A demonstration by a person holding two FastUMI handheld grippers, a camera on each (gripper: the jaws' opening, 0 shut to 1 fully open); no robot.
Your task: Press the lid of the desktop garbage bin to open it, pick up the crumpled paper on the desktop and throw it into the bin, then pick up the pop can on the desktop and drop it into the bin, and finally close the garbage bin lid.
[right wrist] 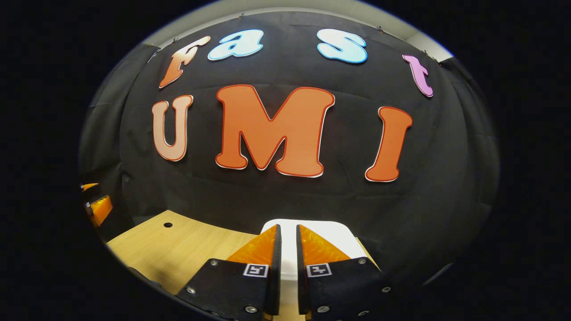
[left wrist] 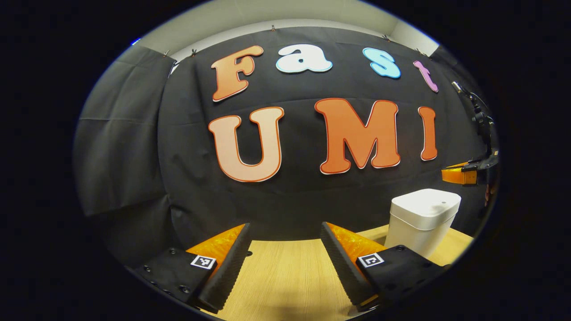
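Observation:
The white desktop bin point(left wrist: 423, 220) stands on the wooden table at the right in the left gripper view, its lid down. My left gripper point(left wrist: 284, 228) hovers over the table to the left of the bin, open, with nothing between its fingers. My right gripper point(left wrist: 451, 174) hangs above and just beyond the bin at the far right edge. In the right gripper view, the right gripper point(right wrist: 288, 229) is shut with only a thin slit between its fingers, holding nothing, and the bin's white lid point(right wrist: 335, 235) lies just under and past its tips. The left gripper point(right wrist: 97, 206) shows at the far left edge.
The light wooden table point(right wrist: 178, 249) runs back to the black cloth wall. A small round hole point(right wrist: 167, 225) sits in the tabletop near the wall. A dark stand with a cable point(left wrist: 482, 120) rises at the far right of the left gripper view.

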